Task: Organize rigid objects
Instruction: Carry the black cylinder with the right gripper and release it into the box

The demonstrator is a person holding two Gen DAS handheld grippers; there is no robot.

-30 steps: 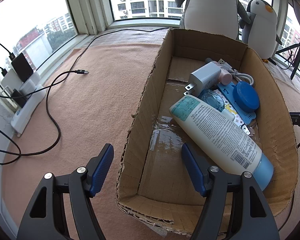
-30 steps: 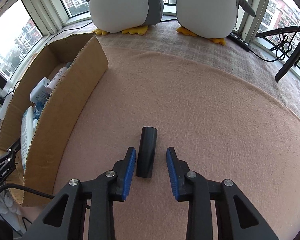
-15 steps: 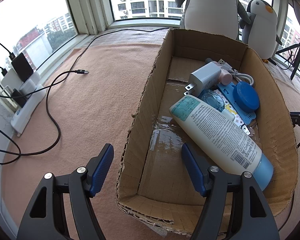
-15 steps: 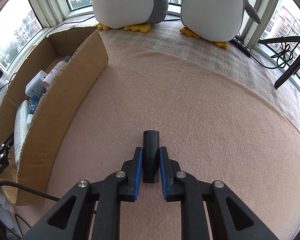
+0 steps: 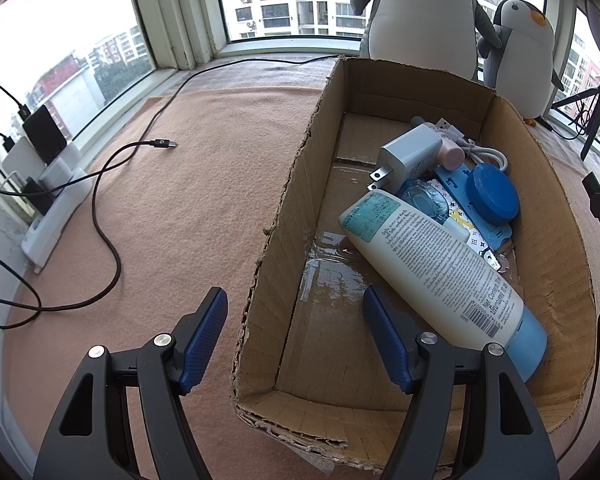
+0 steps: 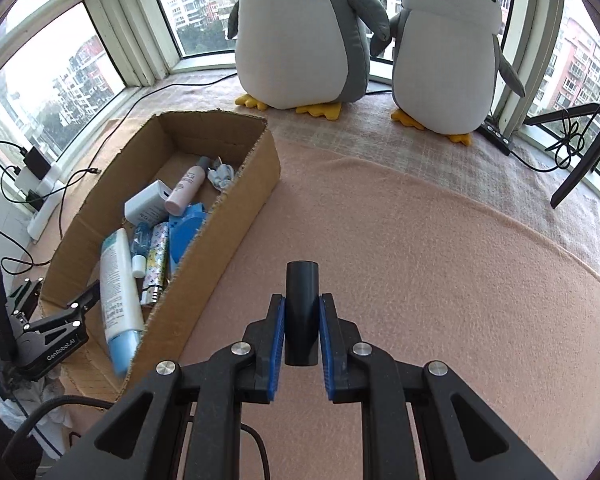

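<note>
Black tube gripped above the blanket

The right claw (image 6: 302, 334) clamps a short, matte black cylinder (image 6: 302, 300), open-ended, beside the cardboard box (image 6: 236, 216); the left claw (image 5: 296, 344) gapes wide astride the box wall.

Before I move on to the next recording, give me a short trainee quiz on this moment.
1. True or false: the right hand-held gripper is shut on the black tube.
2. Where does the big white bottle lie? A. on the blanket; B. in the box; C. against a penguin.
3. What stands between the open jaws of the left hand-held gripper?

Key: 1. true; 2. B; 3. a side wall of the box.
</note>
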